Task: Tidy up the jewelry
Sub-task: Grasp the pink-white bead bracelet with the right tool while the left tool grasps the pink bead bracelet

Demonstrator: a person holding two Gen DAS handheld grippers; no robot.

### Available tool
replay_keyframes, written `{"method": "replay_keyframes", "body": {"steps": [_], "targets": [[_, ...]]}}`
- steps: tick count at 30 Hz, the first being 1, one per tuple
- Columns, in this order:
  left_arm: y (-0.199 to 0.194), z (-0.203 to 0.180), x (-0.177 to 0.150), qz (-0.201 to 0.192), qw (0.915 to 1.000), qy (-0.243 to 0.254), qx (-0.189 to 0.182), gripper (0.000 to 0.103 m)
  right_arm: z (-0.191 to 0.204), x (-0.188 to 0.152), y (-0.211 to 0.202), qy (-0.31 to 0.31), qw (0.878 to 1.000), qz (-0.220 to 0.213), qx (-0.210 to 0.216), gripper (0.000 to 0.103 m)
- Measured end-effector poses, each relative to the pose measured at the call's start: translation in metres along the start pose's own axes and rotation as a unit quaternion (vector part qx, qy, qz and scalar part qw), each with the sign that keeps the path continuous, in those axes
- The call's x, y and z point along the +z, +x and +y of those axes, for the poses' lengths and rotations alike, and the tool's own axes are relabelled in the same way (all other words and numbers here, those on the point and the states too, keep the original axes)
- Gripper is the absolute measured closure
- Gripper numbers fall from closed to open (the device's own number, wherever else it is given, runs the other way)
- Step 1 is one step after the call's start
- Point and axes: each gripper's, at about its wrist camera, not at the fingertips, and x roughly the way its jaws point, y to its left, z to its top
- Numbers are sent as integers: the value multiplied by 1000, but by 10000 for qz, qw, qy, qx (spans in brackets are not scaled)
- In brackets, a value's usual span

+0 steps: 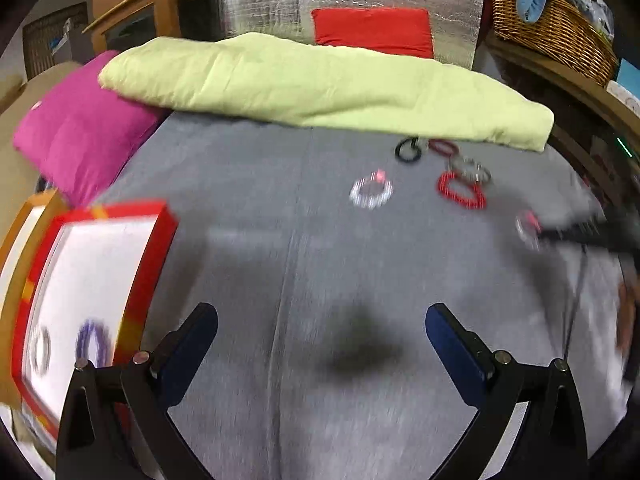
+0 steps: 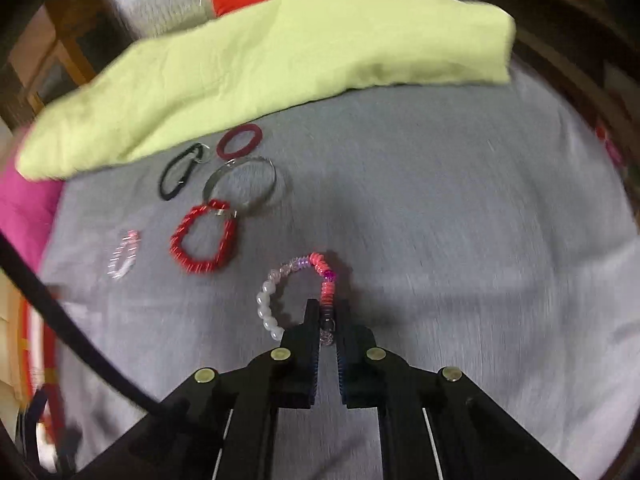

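My right gripper [image 2: 328, 310] is shut on a pink, purple and white beaded bracelet [image 2: 296, 280], whose loop hangs out ahead of the fingertips over the grey sheet [image 2: 440, 220]. Further left on the sheet lie a red bracelet [image 2: 202, 240], a silver bangle [image 2: 242, 184], a black hair tie [image 2: 180, 172], a dark red hair tie [image 2: 240, 141] and a clear pink bracelet [image 2: 124, 254]. My left gripper [image 1: 322, 320] is open over bare sheet, nothing between its fingers. A red-rimmed white tray [image 1: 92, 280] at its left holds a purple bracelet [image 1: 94, 342] and a pale one [image 1: 40, 350].
A folded yellow-green blanket [image 1: 320, 88] lies across the far side of the bed, with a magenta pillow [image 1: 80, 128] at its left and a red cushion [image 1: 374, 30] behind. A wicker basket [image 1: 552, 28] stands on a wooden shelf at the right. A black cable [image 2: 72, 324] crosses the right wrist view.
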Motion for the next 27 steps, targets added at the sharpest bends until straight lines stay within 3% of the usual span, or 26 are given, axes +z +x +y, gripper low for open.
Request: {"method": "replay_keyframes", "body": {"steps": [4,8,10,12,16,17,18,19,27], "targets": [[42,-7,48,247,9995,-144,-124,1,-13,-35,-21,288,9977,-209,575,95],[82,-13,77,524,9984,-196,-60,14,-19,-34,-25,372,9953,-263,856,95],[101,-16,85,708,9972,-225,58,26,-17,-27,-21,332,9948,-298,912,95],[119,-19,88,941,9952,-250,86,48,-19,-27,-19,390,9935,-263,1039,95],[135,-24,90,1183,9926,-247,123,69,-21,-27,-16,396,9922,-246,1159,95],[134,-27,90,1154,9931,-162,149,88,-21,-26,-15,410,9918,-249,1181,95],[133,-31,90,1143,9932,-34,229,95,-21,-26,-15,422,9916,-250,1195,95],[129,-34,89,1121,9932,81,294,95,-22,-27,-16,433,9915,-249,1205,95],[79,-27,58,868,9959,-110,-224,95,-24,-28,-24,485,9886,-373,1378,95]]}}
